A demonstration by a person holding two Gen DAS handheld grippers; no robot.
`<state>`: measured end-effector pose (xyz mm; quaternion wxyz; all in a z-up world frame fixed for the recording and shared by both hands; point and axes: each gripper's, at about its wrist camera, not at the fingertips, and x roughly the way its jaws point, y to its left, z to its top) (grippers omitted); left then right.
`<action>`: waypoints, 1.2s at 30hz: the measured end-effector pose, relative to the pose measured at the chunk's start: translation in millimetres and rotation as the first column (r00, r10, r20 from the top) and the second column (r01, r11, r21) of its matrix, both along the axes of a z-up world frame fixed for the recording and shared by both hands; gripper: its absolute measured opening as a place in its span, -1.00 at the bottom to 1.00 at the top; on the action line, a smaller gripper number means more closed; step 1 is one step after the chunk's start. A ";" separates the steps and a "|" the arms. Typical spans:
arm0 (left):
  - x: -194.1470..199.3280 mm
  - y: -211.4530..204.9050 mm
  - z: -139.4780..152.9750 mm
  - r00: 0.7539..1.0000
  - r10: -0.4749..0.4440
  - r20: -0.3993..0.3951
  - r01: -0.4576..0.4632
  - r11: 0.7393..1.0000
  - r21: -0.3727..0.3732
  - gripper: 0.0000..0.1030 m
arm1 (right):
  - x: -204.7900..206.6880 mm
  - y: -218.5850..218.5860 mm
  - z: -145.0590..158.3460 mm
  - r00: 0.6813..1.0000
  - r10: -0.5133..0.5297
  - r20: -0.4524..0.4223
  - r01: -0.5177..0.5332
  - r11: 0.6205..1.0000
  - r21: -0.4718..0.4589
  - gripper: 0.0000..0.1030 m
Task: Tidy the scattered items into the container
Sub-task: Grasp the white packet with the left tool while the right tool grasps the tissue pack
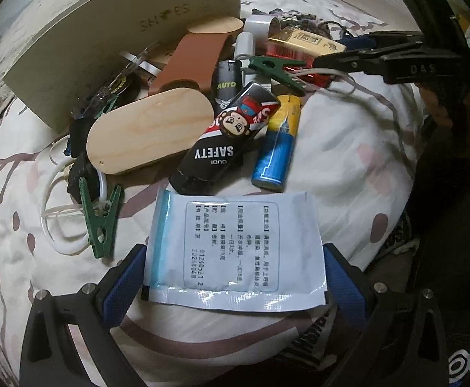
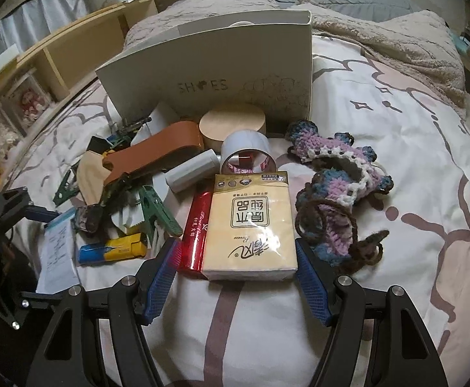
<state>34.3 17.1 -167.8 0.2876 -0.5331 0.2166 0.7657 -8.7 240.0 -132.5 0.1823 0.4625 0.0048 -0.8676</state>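
While most items still lie on the bed beside the shoe box [image 2: 209, 64], both tools stand apart: left tool [image 1: 235, 277] straddles a sachet [image 1: 235, 251], right tool [image 2: 235, 277] a tissue pack [image 2: 251, 225].

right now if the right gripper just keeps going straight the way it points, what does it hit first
Most likely the yellow tissue pack, lying on the bedsheet between the open right gripper fingers. Depth is hard to judge; the red pack sits just beside it.

A bed [image 2: 380, 103] with a patterned cover carries the clutter. A shoe box [image 2: 209, 74] stands far; a sachet [image 1: 235, 248] and crochet piece [image 2: 338, 190] lie nearer.
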 end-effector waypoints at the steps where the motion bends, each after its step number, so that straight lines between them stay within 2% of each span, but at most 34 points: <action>1: -1.4 -0.6 0.2 1.000 0.007 0.002 -0.007 1.000 0.007 1.00 | -0.5 -0.3 -0.2 1.000 -0.003 -0.001 0.003 1.000 0.001 0.38; 6: -9.2 -3.4 -0.3 0.999 0.040 0.015 -0.041 0.998 0.037 1.00 | -5.5 -2.0 -1.1 1.000 -0.024 -0.002 0.024 1.000 -0.001 0.38; 12: -10.4 2.1 -4.2 0.999 0.036 -0.024 -0.035 0.999 0.014 1.00 | -9.2 -5.2 -1.1 0.999 -0.033 -0.013 0.033 0.999 0.007 0.38; 14: -11.2 2.1 -4.9 0.999 0.033 -0.029 -0.033 0.999 0.016 1.00 | -8.3 -4.7 -1.4 0.999 -0.038 -0.020 0.038 0.999 0.015 0.15; 16: -13.2 0.0 -4.3 0.999 0.045 -0.025 -0.044 0.999 0.028 0.96 | -7.7 -1.9 -1.1 0.998 -0.051 -0.026 0.051 0.998 0.024 0.04; 19: -15.1 -2.5 -2.7 0.998 0.055 -0.024 -0.054 0.998 0.040 0.86 | -8.1 3.6 -0.7 0.998 -0.058 -0.012 0.058 0.998 -0.005 0.04; 23: -16.1 -3.5 -3.3 0.998 0.061 -0.024 -0.060 0.997 0.041 0.83 | -4.6 1.7 0.7 0.999 -0.048 -0.023 0.048 0.999 0.000 0.04; 31: -28.6 -20.3 -7.3 0.986 0.142 0.090 -0.151 0.983 0.103 0.83 | -2.9 5.2 1.9 0.998 -0.060 -0.027 0.060 0.998 -0.003 0.04; 36: -25.0 -21.8 -6.7 0.978 0.168 0.124 -0.184 0.974 0.134 0.86 | -1.6 6.4 2.8 0.997 -0.065 -0.028 0.065 0.998 -0.006 0.04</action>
